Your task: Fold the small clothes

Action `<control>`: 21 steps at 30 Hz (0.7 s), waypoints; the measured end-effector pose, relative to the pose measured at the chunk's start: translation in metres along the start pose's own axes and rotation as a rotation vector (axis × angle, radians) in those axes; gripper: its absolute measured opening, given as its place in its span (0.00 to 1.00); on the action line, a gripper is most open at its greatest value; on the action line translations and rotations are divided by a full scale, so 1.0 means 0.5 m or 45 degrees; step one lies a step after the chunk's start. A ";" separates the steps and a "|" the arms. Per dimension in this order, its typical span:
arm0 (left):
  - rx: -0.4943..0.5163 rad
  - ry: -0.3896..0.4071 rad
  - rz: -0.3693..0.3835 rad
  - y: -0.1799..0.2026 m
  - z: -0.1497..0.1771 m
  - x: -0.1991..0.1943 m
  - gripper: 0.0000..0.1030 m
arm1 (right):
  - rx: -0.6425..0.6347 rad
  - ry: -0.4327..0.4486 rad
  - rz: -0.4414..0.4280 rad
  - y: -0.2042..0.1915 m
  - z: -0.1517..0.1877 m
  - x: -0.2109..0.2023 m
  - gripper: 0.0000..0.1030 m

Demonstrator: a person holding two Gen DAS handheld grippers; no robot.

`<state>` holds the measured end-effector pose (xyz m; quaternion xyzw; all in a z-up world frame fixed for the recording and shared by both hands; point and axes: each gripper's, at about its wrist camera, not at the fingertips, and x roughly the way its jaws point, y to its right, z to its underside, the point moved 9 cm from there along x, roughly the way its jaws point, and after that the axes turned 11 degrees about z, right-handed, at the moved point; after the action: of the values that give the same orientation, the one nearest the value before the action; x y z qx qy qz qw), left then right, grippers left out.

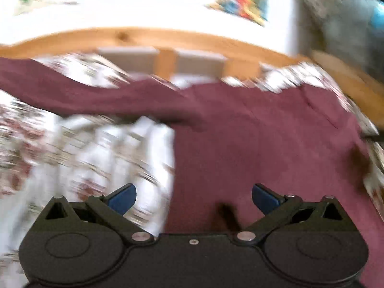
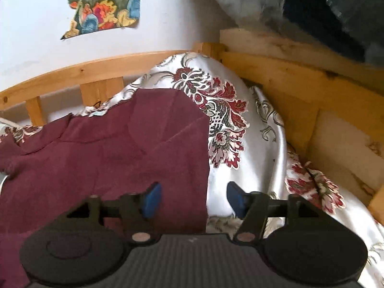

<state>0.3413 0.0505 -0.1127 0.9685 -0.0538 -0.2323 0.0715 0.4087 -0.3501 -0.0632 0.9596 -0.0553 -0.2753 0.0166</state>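
A maroon garment (image 1: 264,144) lies spread on a white floral bedspread (image 1: 91,158); the left wrist view is blurred by motion. One long part of it stretches to the far left (image 1: 72,91). My left gripper (image 1: 194,199) is open and empty, above the garment's left edge. In the right wrist view the garment (image 2: 115,153) fills the left half, its right edge running down the middle. My right gripper (image 2: 194,200) is open and empty, straddling that right edge just above the cloth.
A wooden bed rail (image 2: 72,74) with slats runs along the far side, against a white wall with a colourful picture (image 2: 103,7). A wooden board (image 2: 300,84) stands at the right, with grey and dark blue bedding (image 2: 324,7) above it. The bedspread (image 2: 240,132) bulges up at the far right.
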 end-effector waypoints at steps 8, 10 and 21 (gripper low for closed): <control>-0.068 0.163 -0.433 -0.209 -0.147 -0.134 0.99 | 0.039 0.071 -0.194 -0.068 0.046 -0.160 0.99; -0.131 0.149 -0.459 -0.279 -0.181 -0.163 0.99 | 0.057 0.064 -0.252 -0.092 0.065 -0.194 1.00; -0.189 0.127 -0.569 -0.534 -0.294 -0.223 0.99 | 0.149 -0.246 -0.389 -0.159 0.232 -0.272 1.00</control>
<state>0.3288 0.3451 0.0226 0.9588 0.1828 -0.1974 0.0917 0.2405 -0.2558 -0.0947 0.9253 0.0737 -0.3618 -0.0867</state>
